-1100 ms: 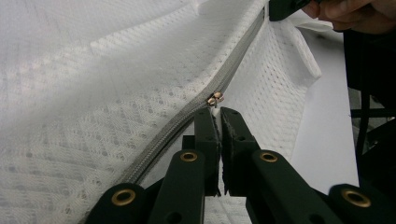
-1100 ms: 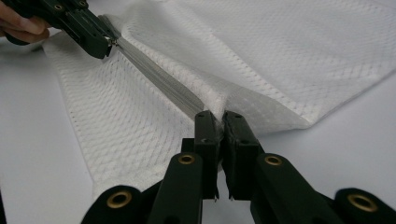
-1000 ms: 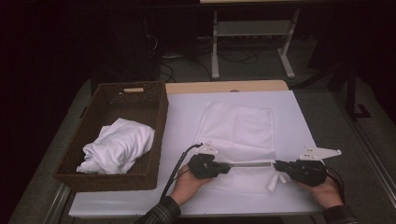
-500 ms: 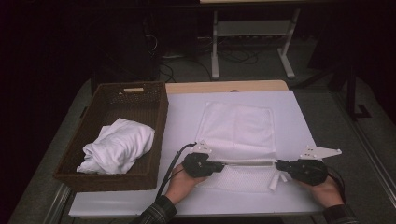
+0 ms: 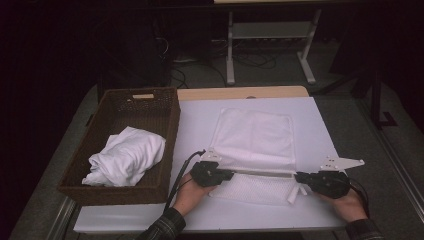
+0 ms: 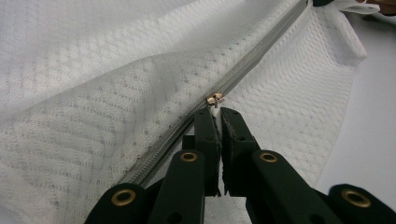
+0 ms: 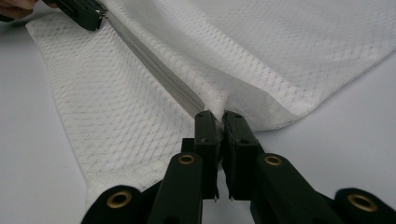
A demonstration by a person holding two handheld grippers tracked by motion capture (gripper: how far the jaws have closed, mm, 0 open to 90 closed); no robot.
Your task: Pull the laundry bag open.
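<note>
A white mesh bag (image 5: pixel 255 132) lies flat on the white table (image 5: pixel 197 120), with its grey zipper (image 5: pixel 262 172) running across near the front. My left gripper (image 5: pixel 231 174) is at the zipper's left end; in the left gripper view the left gripper (image 6: pixel 218 114) is shut on the small brass zipper pull (image 6: pixel 215 99). At the zipper's right end my right gripper (image 5: pixel 297 176) pinches the bag; the right gripper (image 7: pixel 220 116) is shut on the bag's corner fabric (image 7: pixel 219 103). The zipper is stretched straight between the two grippers.
A dark wicker basket (image 5: pixel 120 107) stands at the table's left with a bundled white cloth (image 5: pixel 127 155) inside. A wooden strip (image 5: pixel 240 93) edges the far side. Behind, on the floor, stands a metal frame (image 5: pixel 270 30) with cables around it.
My left gripper has slid a little to the left along the zipper. The right gripper has stayed where it was.
</note>
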